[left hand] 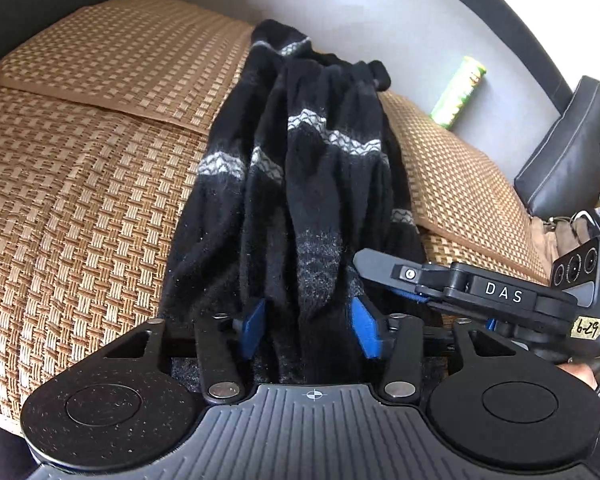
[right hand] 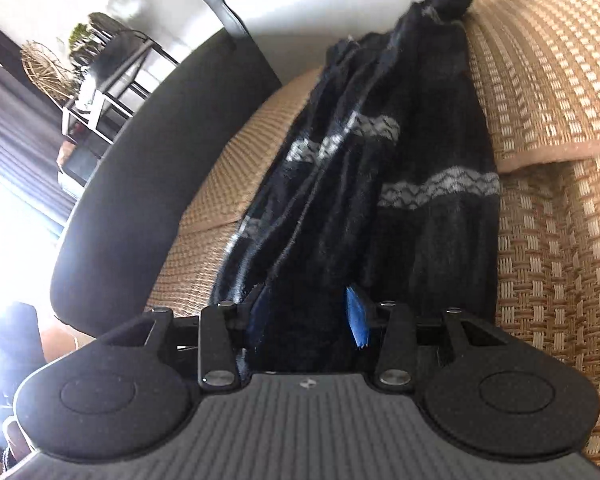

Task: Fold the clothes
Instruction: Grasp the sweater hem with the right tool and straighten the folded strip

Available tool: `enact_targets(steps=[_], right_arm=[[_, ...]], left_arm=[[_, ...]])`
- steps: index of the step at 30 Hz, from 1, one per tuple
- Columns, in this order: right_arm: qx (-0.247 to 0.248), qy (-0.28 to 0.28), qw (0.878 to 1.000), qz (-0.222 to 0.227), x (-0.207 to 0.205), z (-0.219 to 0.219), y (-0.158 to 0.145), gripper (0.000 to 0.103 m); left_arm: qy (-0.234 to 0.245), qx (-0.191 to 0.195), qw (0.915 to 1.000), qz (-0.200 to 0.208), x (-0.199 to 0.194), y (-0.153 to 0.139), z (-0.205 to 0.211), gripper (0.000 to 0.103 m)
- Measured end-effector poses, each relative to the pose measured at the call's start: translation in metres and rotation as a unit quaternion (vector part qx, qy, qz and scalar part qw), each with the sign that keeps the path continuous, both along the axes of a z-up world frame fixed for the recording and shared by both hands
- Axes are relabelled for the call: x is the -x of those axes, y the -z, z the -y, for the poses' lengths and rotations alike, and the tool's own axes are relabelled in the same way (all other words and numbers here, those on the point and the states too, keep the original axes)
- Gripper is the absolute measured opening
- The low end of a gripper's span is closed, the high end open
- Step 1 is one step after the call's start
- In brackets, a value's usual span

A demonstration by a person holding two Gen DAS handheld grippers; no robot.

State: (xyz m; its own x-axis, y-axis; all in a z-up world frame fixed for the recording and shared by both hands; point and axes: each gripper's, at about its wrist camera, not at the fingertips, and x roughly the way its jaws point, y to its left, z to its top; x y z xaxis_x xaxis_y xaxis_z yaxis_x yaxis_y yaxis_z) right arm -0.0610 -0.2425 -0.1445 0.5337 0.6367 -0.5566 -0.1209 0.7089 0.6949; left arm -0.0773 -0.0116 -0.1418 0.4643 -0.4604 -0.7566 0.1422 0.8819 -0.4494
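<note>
Both the left tool (left hand: 308, 328) and the right tool (right hand: 308, 316) clench the near end of a black knitted garment with grey zigzag stripes (left hand: 300, 160), bunched lengthwise across the woven tan sofa mat (left hand: 80, 200); no flat, tidy fold shows

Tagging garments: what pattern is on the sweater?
Black sweater with grey zigzag bands; clearest in the left wrist view.

Sweater (left hand: 300, 168) lengthwise on woven mat (left hand: 80, 200), can (left hand: 458, 92) behind right, cushion (left hand: 572, 148) further right
</note>
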Motion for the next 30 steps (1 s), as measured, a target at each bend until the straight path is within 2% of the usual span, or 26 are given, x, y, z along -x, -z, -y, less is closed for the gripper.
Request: enact_targets(steps=[1,3,4,5,6,7,9,12,14,16,19,21,23,25,26,27,30], right_arm=[[-0.001,-0.002,1.000,-0.006,0.000,0.000,0.001,0.047],[-0.002,-0.007,1.000,-0.017,-0.001,0.000,0.004,0.046],[-0.003,-0.009,1.000,-0.022,-0.001,0.001,0.005,0.045],[-0.004,-0.011,1.000,-0.027,-0.002,0.001,0.007,0.035],[-0.005,-0.013,0.999,-0.033,-0.002,0.001,0.008,0.009],[-0.007,-0.017,0.999,-0.035,-0.002,0.001,0.008,0.004],[-0.023,-0.011,0.999,-0.031,0.001,0.004,-0.001,0.004],[-0.076,-0.001,0.997,-0.009,0.009,0.013,-0.024,0.004],[-0.089,-0.001,0.996,0.006,0.018,0.019,-0.042,0.004],[-0.079,0.000,0.997,0.010,0.027,0.022,-0.052,0.004],[-0.014,0.011,1.000,-0.021,0.038,0.023,-0.040,0.006],[0.017,0.020,0.998,-0.054,0.044,0.023,-0.020,0.008],[0.015,0.024,0.997,-0.078,0.050,0.026,-0.004,0.010],[0.005,0.026,0.997,-0.071,0.059,0.032,-0.005,0.017],[0.004,0.026,0.998,-0.063,0.064,0.034,-0.009,0.024],[0.006,0.023,0.998,-0.057,0.068,0.035,-0.012,0.028],[0.020,0.009,0.998,-0.055,0.079,0.033,-0.015,0.028]], left_arm=[[0.000,-0.001,1.0000,0.000,0.000,0.000,0.000,0.045],[-0.001,-0.005,1.0000,-0.001,0.000,0.000,0.000,0.042],[0.000,-0.007,1.0000,-0.002,0.000,-0.001,0.000,0.037],[0.000,-0.010,1.0000,-0.002,0.001,-0.001,-0.001,0.032],[-0.002,-0.010,0.9999,-0.003,0.001,-0.004,-0.001,0.021],[-0.004,-0.010,0.9999,-0.003,0.001,-0.006,-0.002,0.017],[-0.007,0.004,1.0000,-0.001,0.003,-0.014,-0.008,0.015],[-0.005,0.020,0.9998,0.007,0.009,-0.032,-0.016,0.015],[0.006,0.008,0.9999,0.014,0.015,-0.041,-0.016,0.017],[0.019,-0.027,0.9992,0.024,0.022,-0.041,-0.011,0.032],[0.029,-0.067,0.9973,0.004,0.027,-0.024,-0.003,0.033],[0.023,-0.059,0.9979,-0.011,0.030,-0.017,-0.005,0.033],[0.019,-0.048,0.9986,-0.014,0.036,-0.016,-0.010,0.033],[0.018,-0.042,0.9989,-0.002,0.040,-0.022,-0.011,0.038],[0.018,-0.040,0.9990,0.003,0.041,-0.025,-0.011,0.039],[0.017,-0.035,0.9992,0.008,0.041,-0.027,-0.009,0.041],[0.017,-0.024,0.9993,0.022,0.040,-0.036,-0.003,0.043]])
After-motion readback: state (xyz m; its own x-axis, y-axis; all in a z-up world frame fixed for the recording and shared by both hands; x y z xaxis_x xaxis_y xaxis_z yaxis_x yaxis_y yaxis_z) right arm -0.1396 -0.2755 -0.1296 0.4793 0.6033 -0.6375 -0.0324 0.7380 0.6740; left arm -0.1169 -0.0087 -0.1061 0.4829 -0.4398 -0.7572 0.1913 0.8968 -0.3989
